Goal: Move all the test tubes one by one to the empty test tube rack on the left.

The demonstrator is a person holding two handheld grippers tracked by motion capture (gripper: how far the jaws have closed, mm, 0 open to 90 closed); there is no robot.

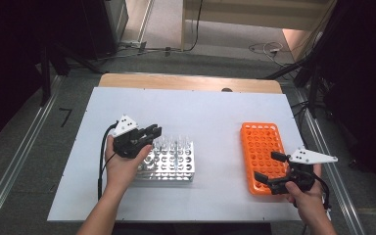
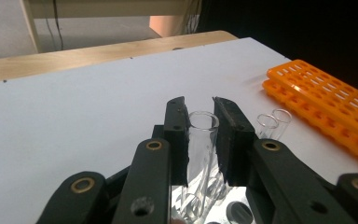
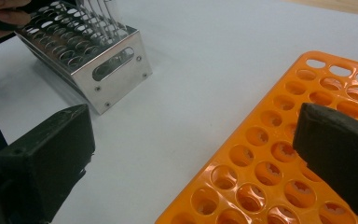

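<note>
A steel tube rack [image 1: 172,166] stands left of centre on the white table, with several clear glass tubes upright in its far rows. My left gripper [image 1: 152,131] hovers over the rack's far left corner. In the left gripper view the left gripper [image 2: 199,105] is shut on one glass test tube [image 2: 201,144], whose open rim shows between the pads. Two more tubes [image 2: 272,122] stand beyond it. An orange tube rack [image 1: 261,147] lies at the right. My right gripper [image 1: 268,166] is open at its near left edge, nothing between its jaws [image 3: 196,154].
The steel rack [image 3: 107,60] and orange rack [image 3: 279,177] sit about a hand's width apart on the white table top [image 1: 215,112]. A wooden strip [image 1: 186,82] runs along the far edge. The floor beyond holds cables and dark stands.
</note>
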